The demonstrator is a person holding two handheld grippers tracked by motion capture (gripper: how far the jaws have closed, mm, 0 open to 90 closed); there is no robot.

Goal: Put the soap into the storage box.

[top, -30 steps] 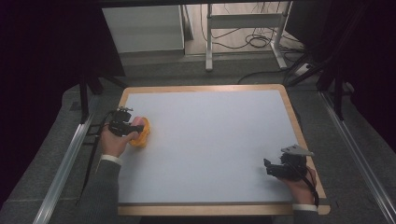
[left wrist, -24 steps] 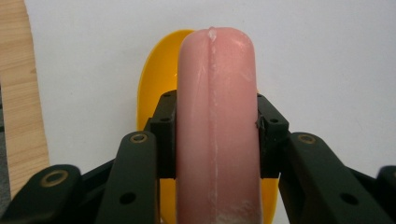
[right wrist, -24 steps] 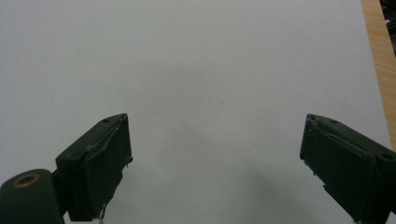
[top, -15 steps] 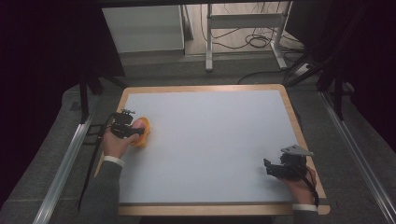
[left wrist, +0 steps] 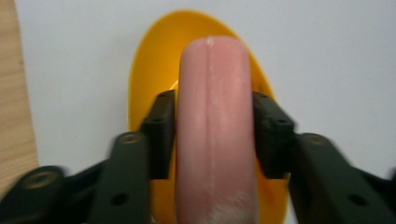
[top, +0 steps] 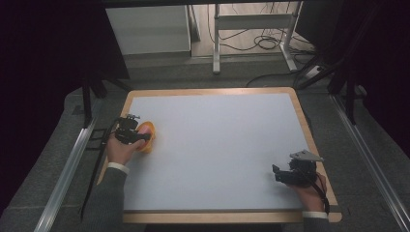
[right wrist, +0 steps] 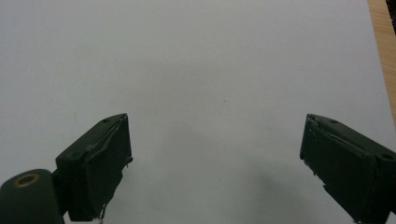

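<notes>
A pink sausage (left wrist: 214,126) lies lengthwise between the two jaws of my left gripper (left wrist: 214,116), which is shut on it. Under it sits a yellow oval dish (left wrist: 154,74) on the white table top. From above, the left gripper (top: 138,134) is at the table's left edge over the yellow dish (top: 149,137), and the sausage (top: 144,129) shows as a small pink patch. My right gripper (top: 276,173) rests near the front right corner, and its jaws stand wide apart over bare white surface (right wrist: 215,93) with nothing between them.
The white table top (top: 217,145) has a wooden rim (top: 309,130) all round. Metal rails run along both sides on the grey floor. Behind the table stand a white cabinet (top: 145,29) and a metal frame with cables (top: 256,29).
The left gripper with the sausage has shifted slightly back toward the person and left over the yellow dish. The right gripper has stayed in place.
</notes>
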